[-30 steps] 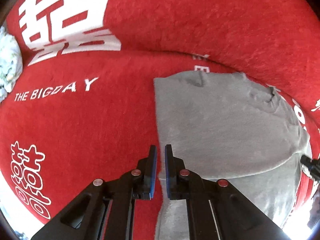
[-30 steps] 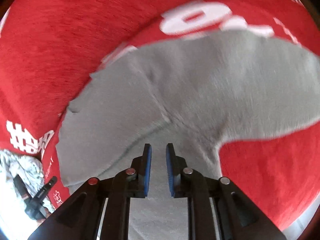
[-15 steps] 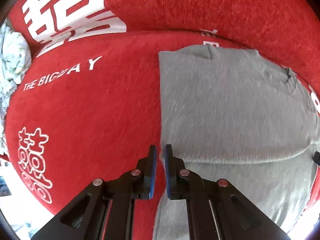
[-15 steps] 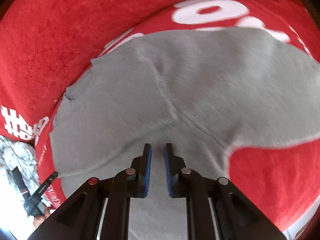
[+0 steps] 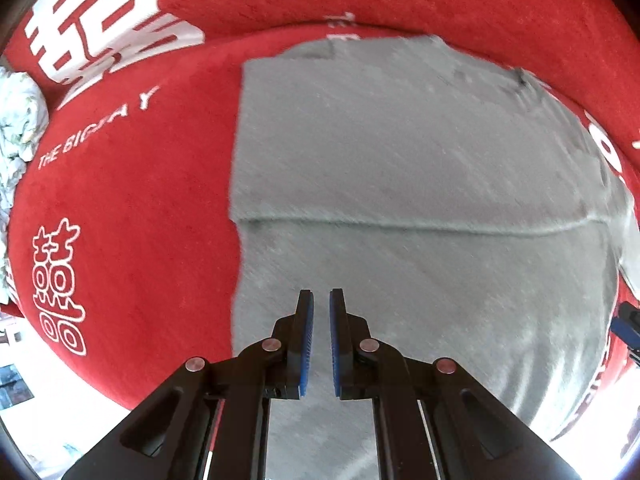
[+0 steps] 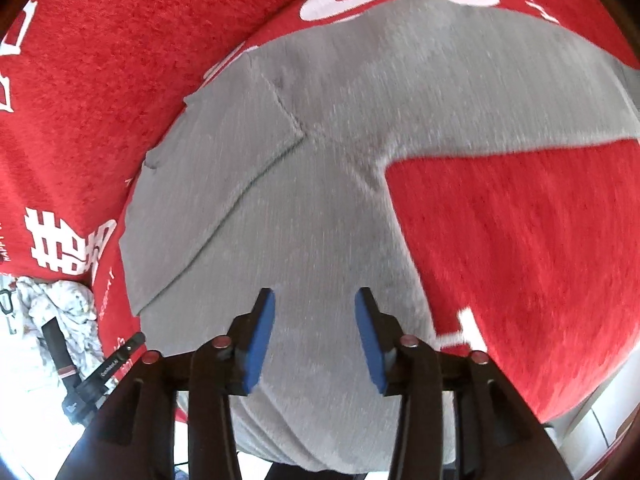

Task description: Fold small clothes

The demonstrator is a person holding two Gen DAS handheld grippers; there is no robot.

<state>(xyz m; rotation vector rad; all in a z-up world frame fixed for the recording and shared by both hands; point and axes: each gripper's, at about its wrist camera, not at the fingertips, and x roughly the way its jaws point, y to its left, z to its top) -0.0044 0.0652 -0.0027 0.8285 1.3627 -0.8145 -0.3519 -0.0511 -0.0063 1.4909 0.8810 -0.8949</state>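
Since half a second ago, the right tool [image 6: 315, 336] has spread its pads apart above the grey garment [image 6: 320, 216], which lies flat on the red cover [image 6: 520, 220]. Left tool [image 5: 321, 342] is nearly together, gripping nothing, over the garment's near part.

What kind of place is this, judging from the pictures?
Probably a home, likely a bed or sofa: a red plush cover with white wedding print, a grey shirt laid out for folding, and a crumpled cloth beside it.
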